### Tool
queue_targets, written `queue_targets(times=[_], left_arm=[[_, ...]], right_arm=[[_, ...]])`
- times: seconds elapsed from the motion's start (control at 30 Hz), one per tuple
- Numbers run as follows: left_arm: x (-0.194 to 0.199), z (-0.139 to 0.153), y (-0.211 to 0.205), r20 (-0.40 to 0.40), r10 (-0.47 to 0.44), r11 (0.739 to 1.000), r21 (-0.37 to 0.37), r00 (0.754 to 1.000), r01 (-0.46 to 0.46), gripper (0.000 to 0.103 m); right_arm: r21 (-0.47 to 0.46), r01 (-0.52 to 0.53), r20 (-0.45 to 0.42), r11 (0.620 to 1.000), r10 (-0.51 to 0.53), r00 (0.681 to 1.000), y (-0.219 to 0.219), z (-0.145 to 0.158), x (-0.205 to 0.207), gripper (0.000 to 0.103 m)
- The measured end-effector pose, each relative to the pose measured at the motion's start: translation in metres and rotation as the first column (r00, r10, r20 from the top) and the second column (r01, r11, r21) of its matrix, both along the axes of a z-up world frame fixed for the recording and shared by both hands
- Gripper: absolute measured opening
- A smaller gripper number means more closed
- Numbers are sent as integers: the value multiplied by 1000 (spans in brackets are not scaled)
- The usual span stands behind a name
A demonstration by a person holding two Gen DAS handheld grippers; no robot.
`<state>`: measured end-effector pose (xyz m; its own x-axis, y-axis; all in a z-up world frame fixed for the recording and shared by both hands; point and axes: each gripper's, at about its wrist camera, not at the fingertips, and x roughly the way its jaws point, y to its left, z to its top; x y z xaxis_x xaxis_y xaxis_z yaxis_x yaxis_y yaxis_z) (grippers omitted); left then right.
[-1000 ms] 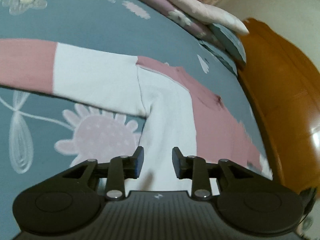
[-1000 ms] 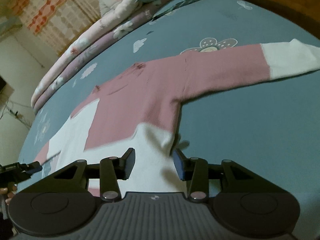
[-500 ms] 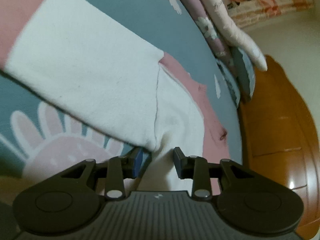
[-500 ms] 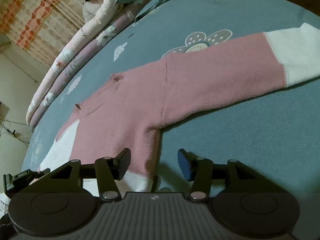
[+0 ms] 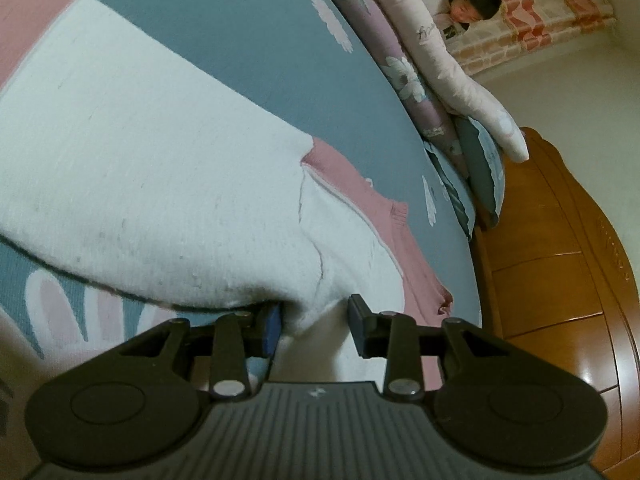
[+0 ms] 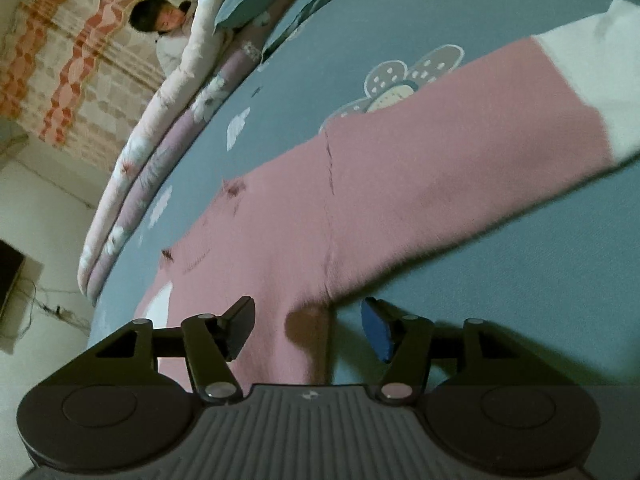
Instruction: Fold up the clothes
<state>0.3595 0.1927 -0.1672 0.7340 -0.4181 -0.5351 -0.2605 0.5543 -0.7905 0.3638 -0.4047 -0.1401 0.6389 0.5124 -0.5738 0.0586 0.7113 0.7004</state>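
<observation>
Sweater (image 6: 400, 200) lies flat on bed (image 6: 520, 280), sleeves outstretched. Right gripper (image 6: 308, 324), its jaws just widened, straddles the pink underarm at lower centre; left gripper (image 5: 314, 326), part-open, straddles the white underarm, gripping nothing.

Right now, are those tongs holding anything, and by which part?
Nothing is held yet. The left tongs straddle the sweater at its white armpit; the right tongs, just opening, straddle its pink armpit.
</observation>
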Motion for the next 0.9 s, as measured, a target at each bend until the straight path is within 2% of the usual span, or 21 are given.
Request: queue_targets(times=[0.07, 0.13, 0.17, 0.2, 0.27, 0.37, 0.47, 0.57, 0.63, 0.7, 0.8, 0.9], left_arm=[[0, 1, 1, 3, -9, 1000, 11, 1000, 9, 31], [1, 4, 0, 8, -26, 999, 43, 1000, 25, 28], [0, 6, -1, 7, -35, 996, 78, 999, 35, 26], [0, 9, -1, 7, -45, 993, 112, 999, 44, 22], [0, 15, -2, 13, -64, 984, 169, 998, 61, 19], [2, 25, 0, 24, -83, 973, 218, 996, 76, 18], [7, 34, 0, 24, -100, 960, 263, 995, 90, 18], [13, 33, -2, -4, -109, 949, 296, 994, 105, 18], [15, 27, -4, -27, -112, 947, 301, 993, 115, 21], [13, 25, -4, -28, -109, 949, 296, 994, 112, 21], [3, 31, -3, -49, -114, 951, 285, 992, 123, 21], [-17, 46, -9, -61, -142, 929, 337, 988, 154, 22]], right_arm=[[-13, 5, 27, 1000, -4, 1000, 5, -1, 6, 64], [-70, 8, 49, 997, -5, 999, 11, 0, 9, 56], [-116, 11, 55, 993, -4, 998, 15, 2, 10, 34], [-180, 12, 54, 984, -2, 999, 18, 4, 11, 17], [-237, 0, 70, 971, 17, 997, 21, 8, 13, 17], [-329, 6, 105, 944, 30, 994, 24, 21, 21, 16], [-383, 23, 143, 924, 35, 989, 26, 37, 32, 16], [-422, -4, 124, 907, 61, 990, 32, 39, 47, 16], [-437, -27, 89, 899, 73, 993, 34, 31, 52, 18], [-414, -29, 61, 910, 60, 996, 28, 24, 49, 26], [-386, -22, 43, 922, 41, 998, 23, 26, 33, 30], [-417, -35, 43, 908, 58, 997, 27, 42, 3, 36]])
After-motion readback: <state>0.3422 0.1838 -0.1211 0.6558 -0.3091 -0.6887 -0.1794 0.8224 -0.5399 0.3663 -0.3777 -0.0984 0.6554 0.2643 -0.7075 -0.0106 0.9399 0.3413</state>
